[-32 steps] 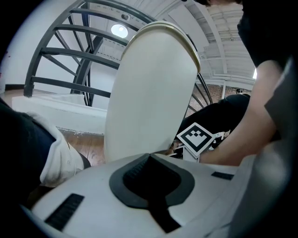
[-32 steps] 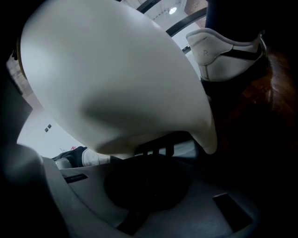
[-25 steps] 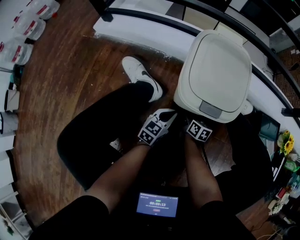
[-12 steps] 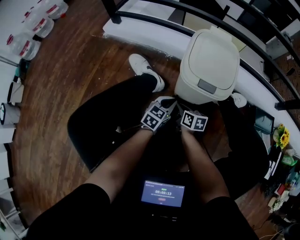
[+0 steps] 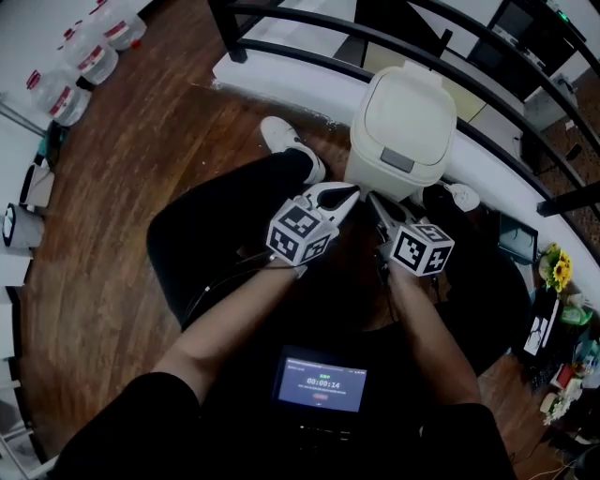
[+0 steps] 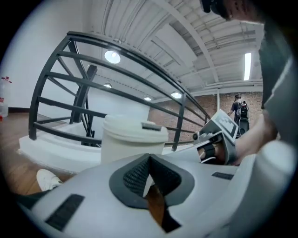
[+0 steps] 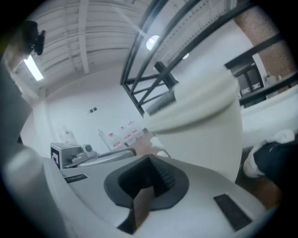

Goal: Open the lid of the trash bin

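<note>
A cream trash bin stands on the wood floor in front of me, its lid down and a grey push tab at the lid's near edge. My left gripper is shut and empty, its tips just short of the bin's near left side. My right gripper is also shut and empty, pointing at the bin's front below the tab. In the left gripper view the bin rises beyond the shut left gripper. The right gripper view shows the bin close and blurred past the right gripper.
A black curved railing on a white raised base runs behind the bin. White shoes flank the bin on the wood floor. Water bottles stand at the far left. A timer screen hangs at my chest.
The view has drawn back, so the bin looks smaller and farther. Both grippers have come up and away from the bin's front, and the right one has shifted right. The lid stays down.
</note>
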`<action>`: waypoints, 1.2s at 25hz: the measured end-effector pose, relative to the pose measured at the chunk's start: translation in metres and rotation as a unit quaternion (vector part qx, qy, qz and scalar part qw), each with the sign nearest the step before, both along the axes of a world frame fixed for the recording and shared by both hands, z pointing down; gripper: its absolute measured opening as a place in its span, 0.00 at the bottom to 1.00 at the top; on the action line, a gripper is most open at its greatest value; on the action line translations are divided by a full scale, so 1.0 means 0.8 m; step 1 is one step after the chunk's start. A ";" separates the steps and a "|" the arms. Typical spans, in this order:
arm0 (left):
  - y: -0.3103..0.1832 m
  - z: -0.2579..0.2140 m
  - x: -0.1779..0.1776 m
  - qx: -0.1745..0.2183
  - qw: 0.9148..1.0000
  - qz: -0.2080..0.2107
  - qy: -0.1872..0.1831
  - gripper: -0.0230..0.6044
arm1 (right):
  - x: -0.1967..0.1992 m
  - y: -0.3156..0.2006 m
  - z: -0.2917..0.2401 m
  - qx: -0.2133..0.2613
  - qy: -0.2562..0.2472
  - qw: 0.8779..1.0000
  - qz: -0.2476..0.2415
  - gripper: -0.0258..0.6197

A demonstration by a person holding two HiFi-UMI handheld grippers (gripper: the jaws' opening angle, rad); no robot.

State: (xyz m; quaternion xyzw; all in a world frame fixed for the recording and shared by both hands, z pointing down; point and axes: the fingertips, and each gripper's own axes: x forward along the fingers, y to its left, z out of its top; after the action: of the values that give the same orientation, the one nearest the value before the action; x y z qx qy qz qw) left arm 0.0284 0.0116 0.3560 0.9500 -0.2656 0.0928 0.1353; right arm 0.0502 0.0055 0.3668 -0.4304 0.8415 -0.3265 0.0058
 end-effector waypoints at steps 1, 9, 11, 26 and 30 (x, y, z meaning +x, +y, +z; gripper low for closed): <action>0.009 -0.020 0.002 0.010 1.000 0.006 0.010 0.09 | 0.010 0.008 -0.025 0.026 0.000 1.000 -0.003 0.06; 0.098 -0.159 0.013 0.086 0.992 0.065 0.058 0.09 | 0.039 0.109 -0.217 0.267 0.052 0.960 -0.063 0.07; 0.116 -0.178 0.017 0.091 0.989 0.084 0.084 0.09 | 0.035 0.134 -0.238 0.312 0.083 0.944 -0.076 0.12; 0.186 -0.222 0.027 0.135 0.972 0.158 0.108 0.09 | 0.020 0.196 -0.264 0.339 0.085 0.932 -0.093 0.08; 0.189 -0.224 0.025 0.133 0.972 0.162 0.105 0.09 | 0.021 0.199 -0.257 0.322 0.102 0.936 -0.102 0.08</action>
State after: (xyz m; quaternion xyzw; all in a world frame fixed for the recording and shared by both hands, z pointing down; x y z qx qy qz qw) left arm 0.0482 0.1626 0.1770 0.9943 -0.1022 -0.0229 0.0185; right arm 0.0670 0.1651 0.1613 -0.3489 0.9368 0.0085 0.0244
